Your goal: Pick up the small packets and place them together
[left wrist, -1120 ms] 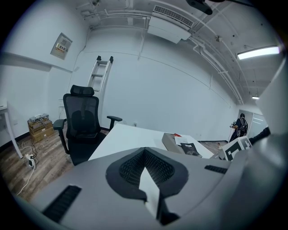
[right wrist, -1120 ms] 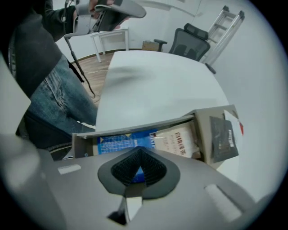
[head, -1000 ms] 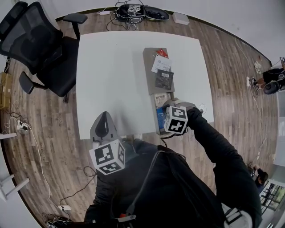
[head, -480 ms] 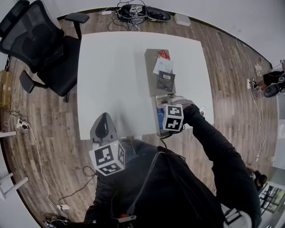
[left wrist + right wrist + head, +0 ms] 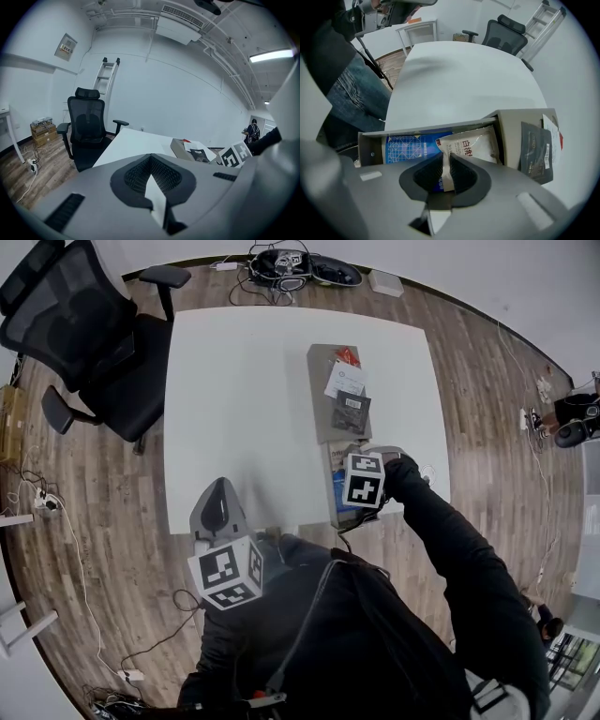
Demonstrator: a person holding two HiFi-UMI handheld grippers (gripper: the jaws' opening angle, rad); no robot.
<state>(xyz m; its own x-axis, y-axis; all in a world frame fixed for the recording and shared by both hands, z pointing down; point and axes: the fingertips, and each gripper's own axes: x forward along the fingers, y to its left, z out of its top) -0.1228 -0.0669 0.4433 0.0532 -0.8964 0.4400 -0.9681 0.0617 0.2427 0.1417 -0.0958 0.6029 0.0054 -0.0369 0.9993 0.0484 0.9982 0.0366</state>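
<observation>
Pinching white packet [image 5: 471, 143] edge in tray [image 5: 508, 136] (jaws just closing), right gripper [image 5: 446, 161], left gripper [image 5: 150, 159] clenched empty, bare table [image 5: 234, 399] alongside.

Blk office chair [image 5: 86, 329] left of white table [image 5: 234, 399], ladder [image 5: 104, 79] by wall, wood floor [image 5: 103, 521]
</observation>
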